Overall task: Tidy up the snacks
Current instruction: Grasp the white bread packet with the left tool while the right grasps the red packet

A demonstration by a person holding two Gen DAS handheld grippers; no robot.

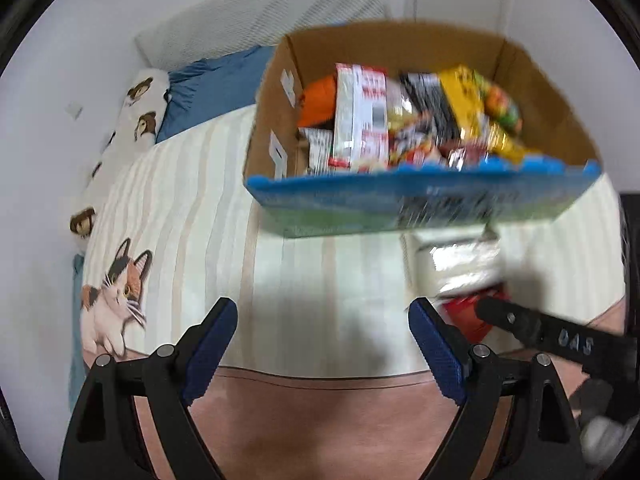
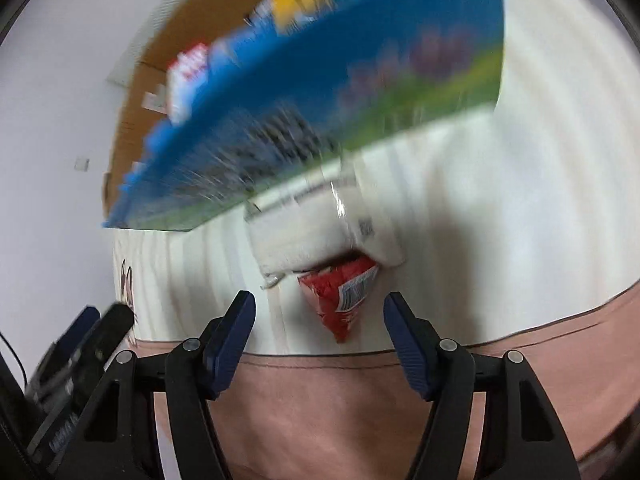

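box (image 1: 420, 208) on bed (image 1: 328, 280) | snacks (image 1: 400, 120) in box | two packets (image 2: 340, 300) before box

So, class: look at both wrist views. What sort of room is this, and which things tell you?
Most likely a bedroom. The snack box sits on a bed with a striped cover, a blue pillow lies at its far end, and a cat-print cushion rests by the wall.

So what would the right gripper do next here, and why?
Probably ease forward and close on the red snack packet. The right gripper is open and empty, the packet lies on the bed just ahead between its fingers, partly under a white package, while the cardboard box behind already holds other snacks.
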